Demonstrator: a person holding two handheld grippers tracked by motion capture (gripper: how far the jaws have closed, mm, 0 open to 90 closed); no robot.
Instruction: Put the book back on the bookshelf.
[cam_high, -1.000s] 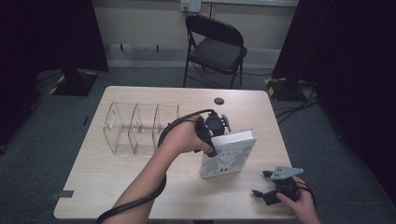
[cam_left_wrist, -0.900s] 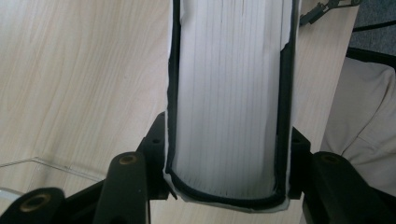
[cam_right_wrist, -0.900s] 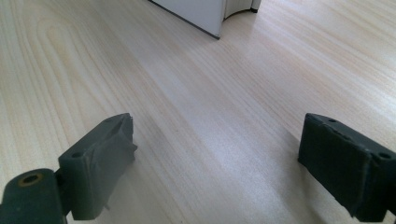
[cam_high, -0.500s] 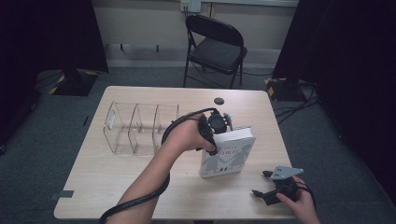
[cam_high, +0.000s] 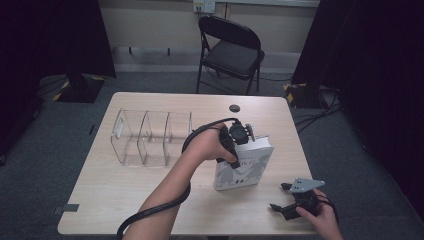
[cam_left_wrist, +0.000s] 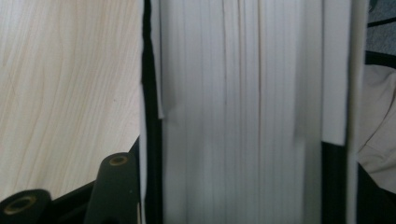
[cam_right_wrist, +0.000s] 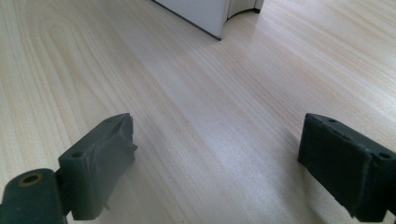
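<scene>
A thick white book (cam_high: 245, 167) stands on its edge on the wooden table (cam_high: 125, 195), right of centre, with its front cover toward me. My left gripper (cam_high: 239, 136) comes down on its top edge. In the left gripper view the page block (cam_left_wrist: 243, 112) sits between the jaws, and the left fingertip (cam_left_wrist: 116, 182) lies against the cover. Those jaws have just been opening a little with the book still between them. My right gripper (cam_high: 278, 196) rests near the table's front right edge. It is open (cam_right_wrist: 217, 154) over bare wood, and the book's corner (cam_right_wrist: 201, 11) shows far ahead.
A clear plastic divider rack (cam_high: 150, 137) with several slots stands left of the book. A small black disc (cam_high: 234, 108) lies near the far edge. A folding chair (cam_high: 230, 47) stands beyond the table. The left gripper's cable (cam_high: 150, 212) trails off the front edge.
The left hand has shifted slightly right and down, and the book has gone from leaning back to standing more upright. The right gripper has stayed put.
</scene>
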